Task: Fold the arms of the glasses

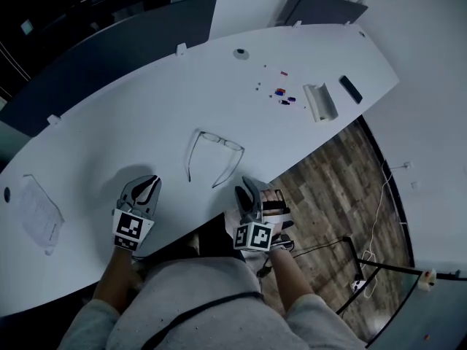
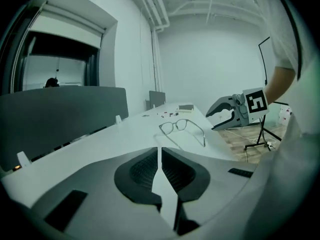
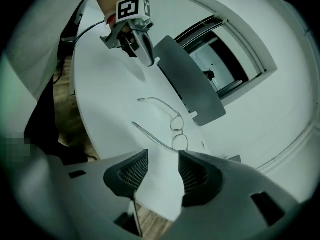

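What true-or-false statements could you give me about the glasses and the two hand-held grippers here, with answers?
1. The thin-framed glasses lie on the white table with both arms unfolded. True.
2. The left gripper has its jaws wide apart. False: they are together, with nothing between them.
3. The right gripper has open, empty jaws. True.
4. The right gripper holds one arm of the glasses. False: the glasses lie free on the table, and neither gripper touches them.

Office or lab: long white counter point(image 1: 146, 115), grey divider panels point(image 1: 109, 57), wood-look floor point(image 1: 328, 195), tripod stand point(image 2: 262, 134).
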The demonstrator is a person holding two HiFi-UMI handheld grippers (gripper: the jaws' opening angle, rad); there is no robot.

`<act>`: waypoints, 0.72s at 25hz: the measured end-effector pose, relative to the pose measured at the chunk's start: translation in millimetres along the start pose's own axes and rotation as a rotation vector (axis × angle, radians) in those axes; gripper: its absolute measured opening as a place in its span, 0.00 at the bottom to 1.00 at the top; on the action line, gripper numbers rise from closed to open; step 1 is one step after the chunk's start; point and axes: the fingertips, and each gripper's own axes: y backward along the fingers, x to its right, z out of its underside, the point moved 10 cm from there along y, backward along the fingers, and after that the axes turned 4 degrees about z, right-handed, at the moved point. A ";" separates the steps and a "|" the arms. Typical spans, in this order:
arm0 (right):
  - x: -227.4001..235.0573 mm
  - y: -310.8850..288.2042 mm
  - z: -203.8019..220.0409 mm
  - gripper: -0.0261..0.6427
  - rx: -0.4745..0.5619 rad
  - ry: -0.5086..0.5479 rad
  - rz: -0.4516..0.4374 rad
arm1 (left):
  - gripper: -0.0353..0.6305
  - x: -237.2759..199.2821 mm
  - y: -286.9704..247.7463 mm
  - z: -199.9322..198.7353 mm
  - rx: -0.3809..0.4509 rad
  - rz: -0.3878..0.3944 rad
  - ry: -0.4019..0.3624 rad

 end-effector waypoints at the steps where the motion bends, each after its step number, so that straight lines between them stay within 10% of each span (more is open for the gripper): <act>1: 0.7 -7.0 1.1 0.31 0.006 0.011 -0.002 | 0.08 -2.1 -5.8 -0.3 -0.017 -0.007 -0.006; 18: 10.5 -75.5 14.8 0.29 0.113 0.131 0.064 | 0.08 -25.6 -56.9 -17.3 -0.038 -0.102 0.228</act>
